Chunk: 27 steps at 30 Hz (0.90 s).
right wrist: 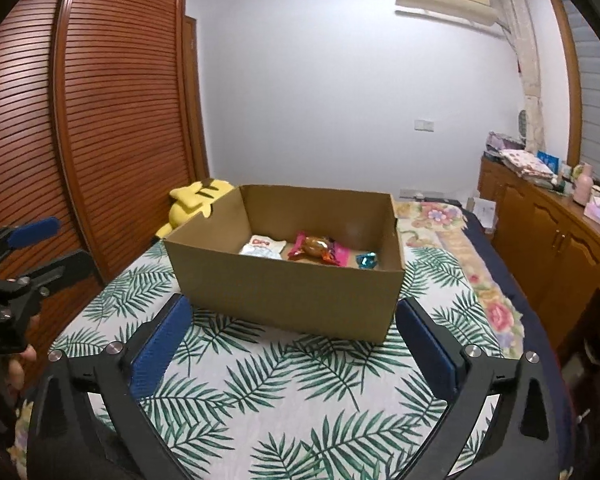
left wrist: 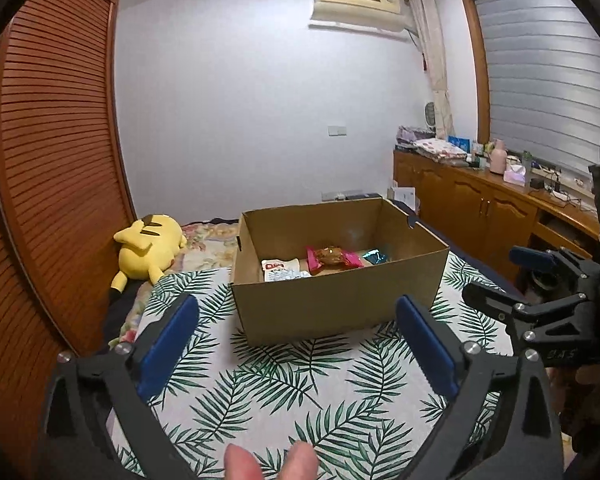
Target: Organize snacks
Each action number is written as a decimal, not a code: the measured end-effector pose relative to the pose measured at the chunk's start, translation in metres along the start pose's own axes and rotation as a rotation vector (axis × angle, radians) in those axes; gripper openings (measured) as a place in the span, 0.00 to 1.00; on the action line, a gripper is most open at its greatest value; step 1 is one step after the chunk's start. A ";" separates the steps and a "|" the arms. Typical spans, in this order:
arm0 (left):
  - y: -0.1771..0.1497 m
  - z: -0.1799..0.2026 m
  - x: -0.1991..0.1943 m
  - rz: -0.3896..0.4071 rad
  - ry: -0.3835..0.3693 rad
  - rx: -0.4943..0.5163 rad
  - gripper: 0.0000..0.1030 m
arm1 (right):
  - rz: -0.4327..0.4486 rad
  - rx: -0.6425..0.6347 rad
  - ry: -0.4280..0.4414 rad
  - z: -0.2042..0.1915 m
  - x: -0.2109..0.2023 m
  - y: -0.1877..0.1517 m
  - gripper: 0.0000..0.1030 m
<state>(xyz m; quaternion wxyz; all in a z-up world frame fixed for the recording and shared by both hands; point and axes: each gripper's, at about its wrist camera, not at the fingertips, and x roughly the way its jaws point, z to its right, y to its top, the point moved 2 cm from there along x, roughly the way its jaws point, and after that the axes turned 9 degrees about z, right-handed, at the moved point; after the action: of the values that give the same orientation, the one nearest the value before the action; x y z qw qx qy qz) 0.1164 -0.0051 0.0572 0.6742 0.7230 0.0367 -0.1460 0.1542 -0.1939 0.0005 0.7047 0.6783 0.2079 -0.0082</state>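
An open cardboard box (left wrist: 332, 304) (right wrist: 284, 292) stands on the leaf-print cloth. Inside lie a white snack packet (left wrist: 280, 270) (right wrist: 262, 246), a pink-wrapped pastry (left wrist: 332, 257) (right wrist: 316, 249) and a small teal candy (left wrist: 375, 257) (right wrist: 366, 260). My left gripper (left wrist: 298, 332) is open and empty, just short of the box's near wall. My right gripper (right wrist: 292, 340) is open and empty, also in front of the box. The right gripper shows at the right edge of the left wrist view (left wrist: 500, 276), and the left gripper at the left edge of the right wrist view (right wrist: 56, 244).
The leaf-print cloth (left wrist: 300, 392) (right wrist: 300, 392) covers a bed. A yellow plush toy (left wrist: 148, 250) (right wrist: 196, 204) lies by the slatted wooden wardrobe (left wrist: 52, 168) on the left. A wooden cabinet (left wrist: 480, 200) (right wrist: 548, 236) with clutter stands on the right.
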 end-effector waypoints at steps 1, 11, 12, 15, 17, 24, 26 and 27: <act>-0.001 0.000 -0.002 0.005 0.003 -0.006 0.98 | 0.000 0.002 -0.006 0.001 -0.002 -0.002 1.00; -0.022 0.012 -0.014 0.007 0.041 -0.004 0.99 | 0.006 0.010 -0.054 0.003 -0.017 -0.018 1.00; -0.024 0.013 -0.015 0.004 0.036 -0.012 0.99 | 0.005 0.010 -0.056 0.003 -0.018 -0.019 1.00; -0.030 0.015 -0.017 0.004 0.032 -0.030 0.99 | 0.007 0.008 -0.071 0.005 -0.023 -0.022 1.00; -0.032 0.016 -0.018 0.004 0.038 -0.032 0.99 | 0.009 0.008 -0.081 0.005 -0.026 -0.023 1.00; -0.043 0.015 -0.019 0.002 0.050 -0.063 0.99 | 0.011 0.026 -0.095 0.007 -0.036 -0.031 1.00; -0.045 0.015 -0.019 0.000 0.056 -0.064 0.99 | 0.010 0.033 -0.096 0.007 -0.039 -0.034 1.00; -0.047 0.014 -0.018 -0.003 0.058 -0.065 0.99 | 0.011 0.034 -0.099 0.006 -0.040 -0.035 1.00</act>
<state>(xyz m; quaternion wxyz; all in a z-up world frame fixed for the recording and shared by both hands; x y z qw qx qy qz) 0.0848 -0.0125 0.0160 0.6959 0.7046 0.0620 -0.1245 0.1087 -0.2139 -0.0208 0.7024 0.6901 0.1691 -0.0414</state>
